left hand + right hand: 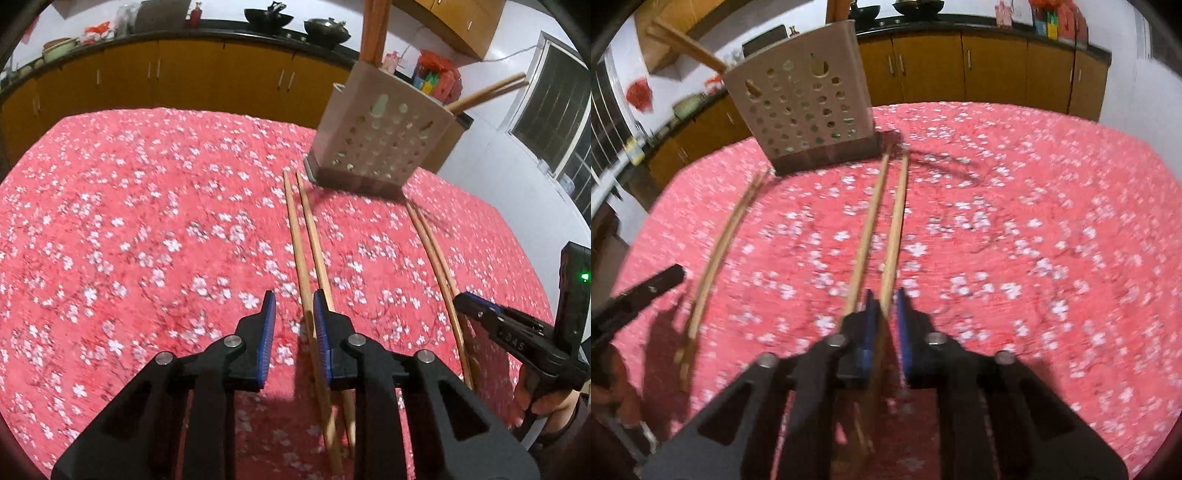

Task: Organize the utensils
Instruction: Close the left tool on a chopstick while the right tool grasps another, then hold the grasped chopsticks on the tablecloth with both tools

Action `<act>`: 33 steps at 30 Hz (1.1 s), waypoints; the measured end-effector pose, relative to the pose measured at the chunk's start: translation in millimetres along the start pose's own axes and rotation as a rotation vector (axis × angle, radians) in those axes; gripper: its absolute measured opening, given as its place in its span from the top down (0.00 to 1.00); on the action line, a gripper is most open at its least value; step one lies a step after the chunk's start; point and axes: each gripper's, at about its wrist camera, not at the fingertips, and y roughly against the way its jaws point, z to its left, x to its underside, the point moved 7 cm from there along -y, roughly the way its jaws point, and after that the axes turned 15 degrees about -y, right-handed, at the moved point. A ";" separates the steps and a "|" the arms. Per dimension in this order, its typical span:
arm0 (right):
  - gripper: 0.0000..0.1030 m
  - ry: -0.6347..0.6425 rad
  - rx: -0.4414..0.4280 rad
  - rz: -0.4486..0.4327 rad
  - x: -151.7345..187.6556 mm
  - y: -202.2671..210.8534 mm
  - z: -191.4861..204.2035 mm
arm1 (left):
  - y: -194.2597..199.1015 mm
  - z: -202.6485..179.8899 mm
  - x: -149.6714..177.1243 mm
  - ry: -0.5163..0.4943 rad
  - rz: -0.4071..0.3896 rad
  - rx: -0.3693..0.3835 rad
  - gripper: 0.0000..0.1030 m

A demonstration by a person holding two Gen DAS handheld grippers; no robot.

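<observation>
As the left chopstick pair (306,240) runs near-to-far, we log left gripper (294,295) jaws apart — pair hugging its right finger (320,325) | right gripper (884,293) straddles right-pair stick (892,236) (clamped or not, we cannot tell)

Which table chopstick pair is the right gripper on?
The right-hand pair, off the holder's right corner: one stick runs between the right gripper's fingers. The other pair lies under the left gripper.

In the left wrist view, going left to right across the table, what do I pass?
Left claw → near chopstick pair → holder → far chopstick pair → right claw.
</observation>
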 end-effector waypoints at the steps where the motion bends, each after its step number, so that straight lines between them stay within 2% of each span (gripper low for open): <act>1: 0.92 0.005 0.016 -0.008 -1.4 0.2 -2.4 | -0.7 -1.7 1.9 0.000 0.004 0.006 0.79; 5: 0.92 -0.032 0.072 -0.034 -10.3 1.0 -19.3 | -5.4 -6.8 5.2 -0.005 0.014 0.019 0.81; 11: 0.92 -0.040 0.081 -0.044 -11.7 2.1 -28.5 | -12.7 -12.0 8.1 -0.028 0.039 0.015 0.85; 21: 0.89 -0.010 0.075 -0.036 -1.9 7.1 -23.3 | -16.8 -17.7 9.5 -0.143 0.072 -0.121 0.92; 28: 0.92 -0.016 0.096 -0.052 -10.1 6.5 -31.8 | -20.6 23.0 -0.8 -0.089 0.078 -0.164 0.93; 33: 0.92 -0.052 0.114 -0.079 -26.1 -0.8 -44.7 | -20.8 49.7 -4.5 -0.035 0.063 -0.144 0.92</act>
